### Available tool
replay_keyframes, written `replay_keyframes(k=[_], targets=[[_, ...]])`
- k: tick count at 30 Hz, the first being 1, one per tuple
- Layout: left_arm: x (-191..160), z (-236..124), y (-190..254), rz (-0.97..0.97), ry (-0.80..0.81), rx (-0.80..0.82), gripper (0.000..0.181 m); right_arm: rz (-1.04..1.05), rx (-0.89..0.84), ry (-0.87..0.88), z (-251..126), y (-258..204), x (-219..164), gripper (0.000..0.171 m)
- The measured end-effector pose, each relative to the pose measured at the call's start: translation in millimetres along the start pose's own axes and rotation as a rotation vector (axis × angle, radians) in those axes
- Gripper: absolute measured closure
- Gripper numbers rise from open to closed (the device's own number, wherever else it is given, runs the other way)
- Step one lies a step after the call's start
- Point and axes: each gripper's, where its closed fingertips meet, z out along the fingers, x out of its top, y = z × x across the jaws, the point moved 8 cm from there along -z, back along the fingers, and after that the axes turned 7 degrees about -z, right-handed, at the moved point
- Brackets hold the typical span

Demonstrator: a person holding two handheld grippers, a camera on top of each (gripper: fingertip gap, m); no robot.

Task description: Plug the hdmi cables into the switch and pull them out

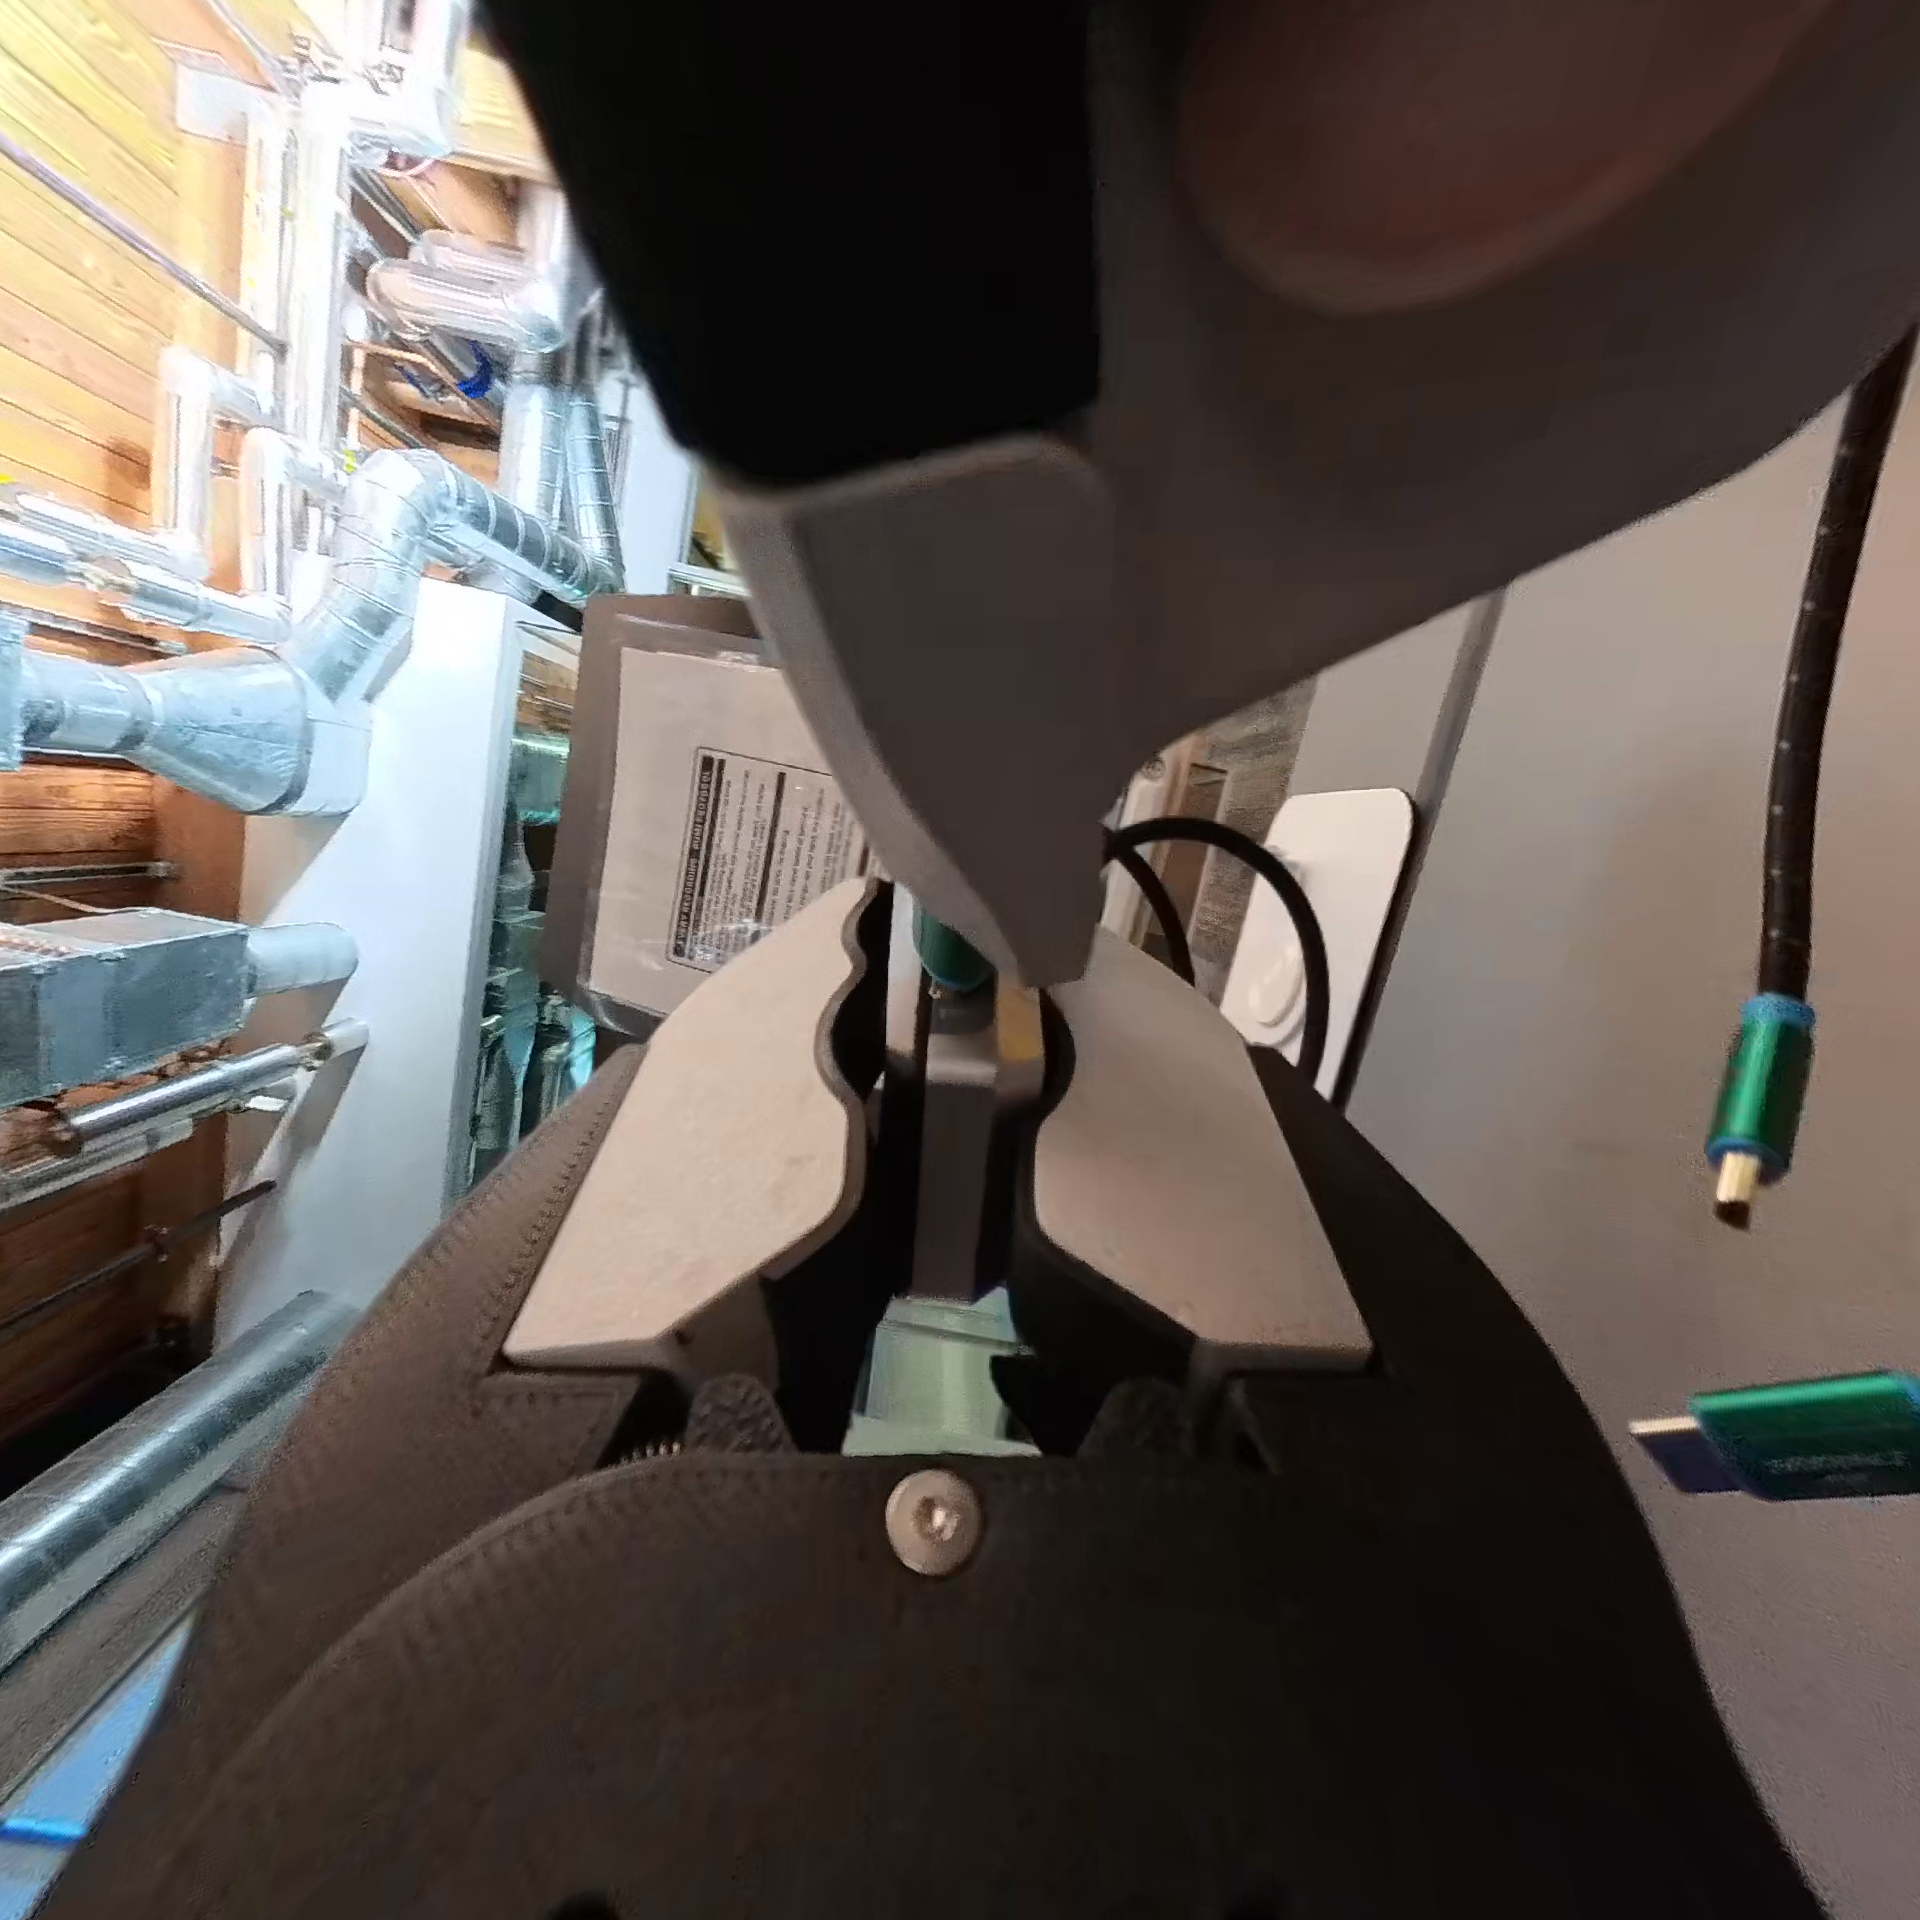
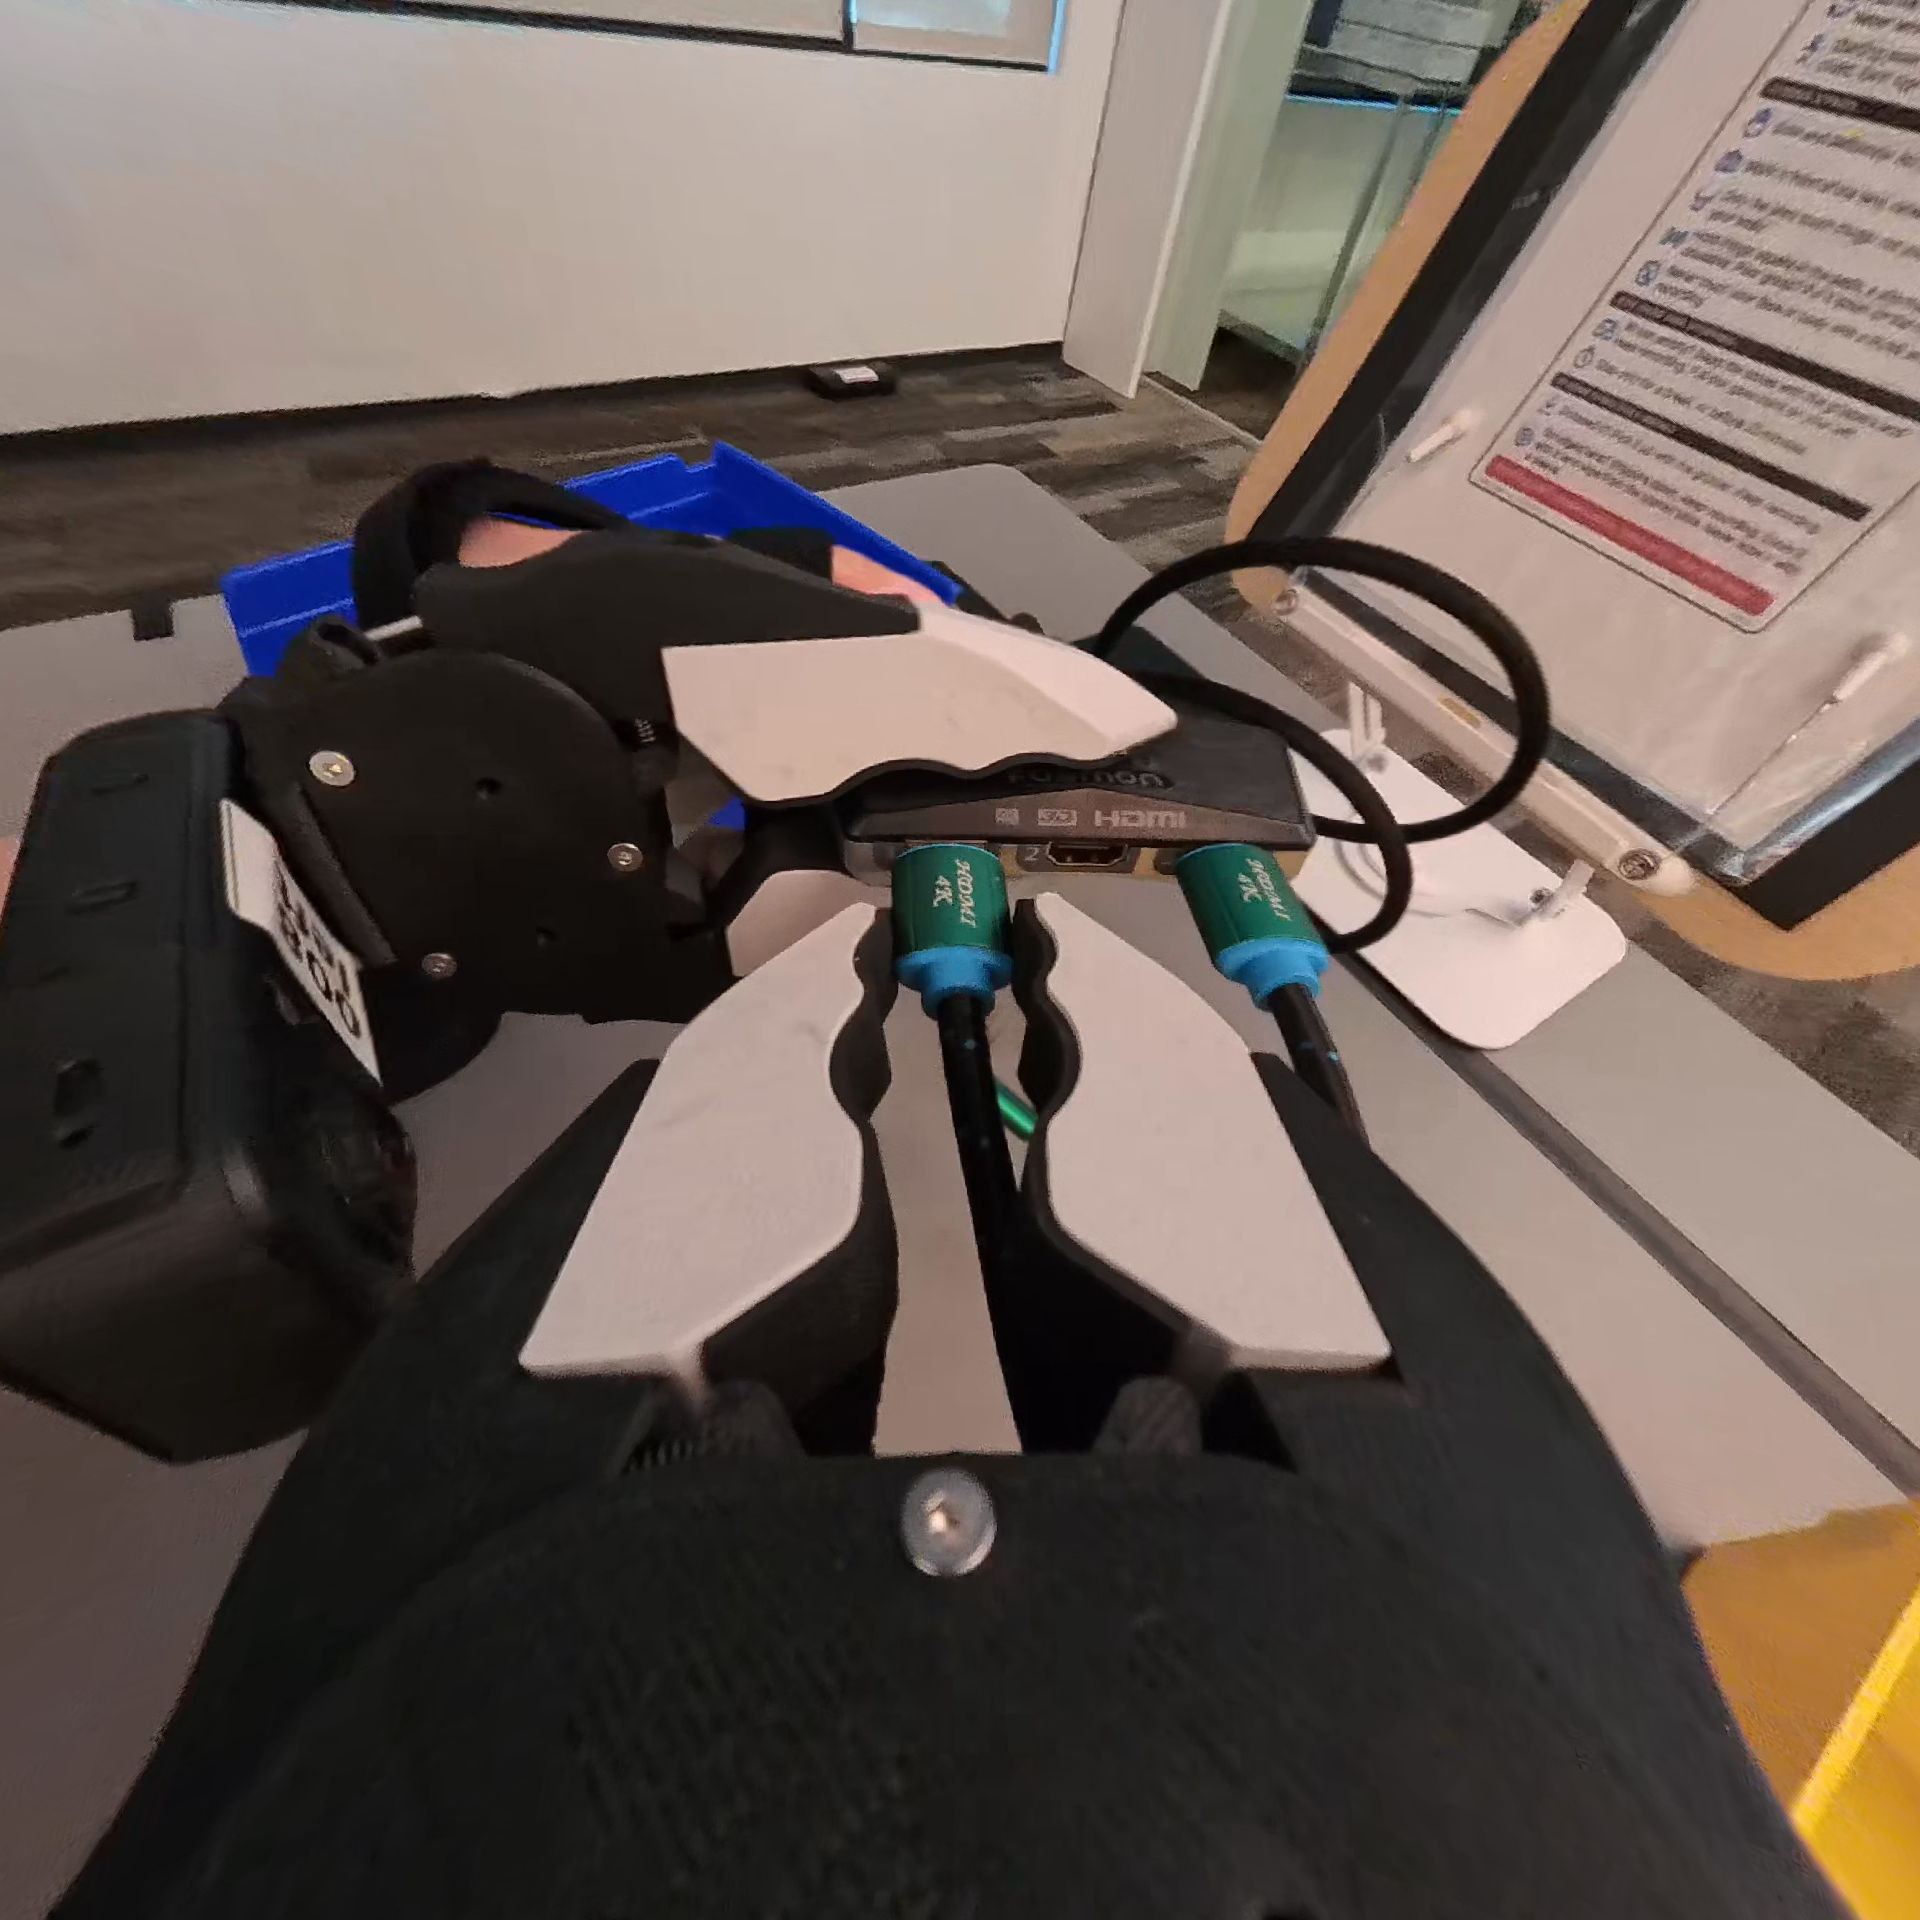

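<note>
switch (image 2: 1081, 800): dark flat box held above the grey table (image 2: 1558, 1195), long axis running left-right in the right wrist view, port edge facing that camera.
left gripper (image 2: 1143, 727): comes in from the left in the right wrist view, fingers clamped flat on the switch body, upper white finger (image 2: 894, 707) lying across its top face; in the left wrist view the switch sits edge-on between the fingers.
plug 1 (image 2: 948, 904): green metal shell, blue collar, seated in the leftmost port; long axis points straight into the switch, cable (image 2: 971, 1101) trailing back toward the camera.
right gripper (image 2: 951, 940): fingers apart, one on each side of plug 1; contact with the shell cannot be told.
plug 2 (image 2: 1247, 914): same green type, in the right-hand port, shell angled slightly right, cable running down along the table.
middle port (image 2: 1086, 855): open, no plug in it.
loose plugs: left wrist view shows one green plug (image 1: 1756, 1101) hanging tip-down on its black cable, another (image 1: 1787, 1444) at the right edge.
thin black cable (image 2: 1455, 665): loops off the far side of the switch.
background: blue bin (image 2: 665, 520) behind left gripper, sign stand with white base (image 2: 1507, 966) to the right.
</note>
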Motion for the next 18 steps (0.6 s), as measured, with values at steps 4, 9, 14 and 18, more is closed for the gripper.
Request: replay_keyframes(k=[4, 9, 14, 18], targets=[[0.6, -0.6, 2.9, 0.010, 0.012, 0.019, 0.159, -0.143, -0.054, -0.028, -0.6, -4.2, 1.8, 0.149], [-0.1, -0.4, 3.2, -0.012, 0.026, 0.045, 0.155, -0.113, -0.067, -0.030, -0.7, -5.2, 2.2, 0.149], [-2.7, -0.8, 2.5, -0.009, 0.073, 0.083, 0.150, -0.085, -0.050, -0.020, -2.8, -4.3, 2.7, 0.149], [-3.2, -2.0, 3.2, -0.009, 0.066, 0.049, 0.158, -0.132, -0.065, -0.033, -2.4, -5.8, 2.5, 0.149]])
